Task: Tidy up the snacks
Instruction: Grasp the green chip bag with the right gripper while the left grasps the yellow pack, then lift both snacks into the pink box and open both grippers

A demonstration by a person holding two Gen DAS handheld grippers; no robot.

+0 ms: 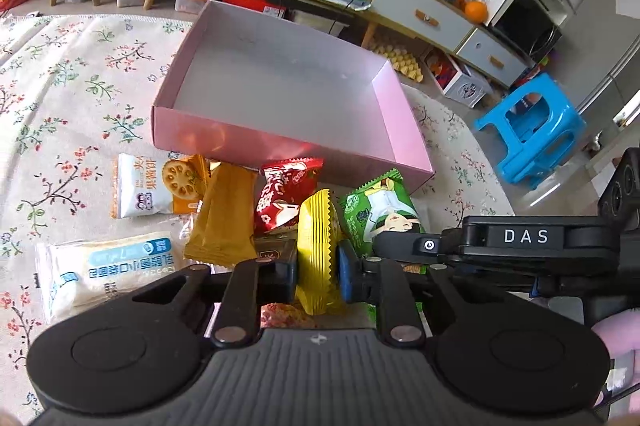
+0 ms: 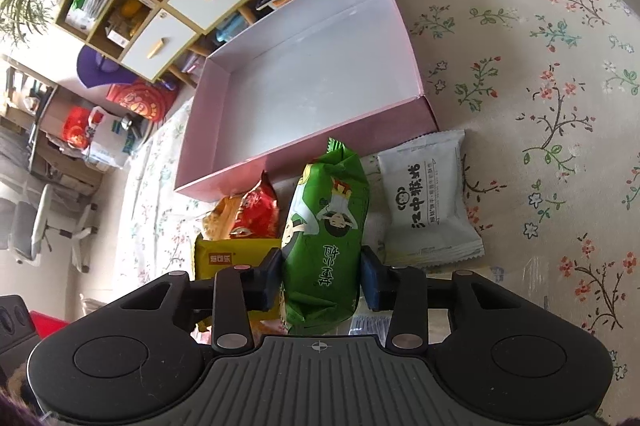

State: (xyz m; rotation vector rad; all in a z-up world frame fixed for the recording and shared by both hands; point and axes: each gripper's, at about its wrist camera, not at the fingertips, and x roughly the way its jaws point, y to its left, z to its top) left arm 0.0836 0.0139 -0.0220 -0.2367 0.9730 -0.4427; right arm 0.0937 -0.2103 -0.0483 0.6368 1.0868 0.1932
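Snacks point(image 1: 224, 222) show Chinese print; tool point(image 1: 524, 238) reads "DAS".

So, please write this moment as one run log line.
left tool: shut on yellow packet | right tool: shut on green packet | pink box: empty | other snacks: on cloth

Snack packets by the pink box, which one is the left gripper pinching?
The yellow packet, standing on edge between the left gripper pads. The green packet is in the right gripper; the others lie untouched.
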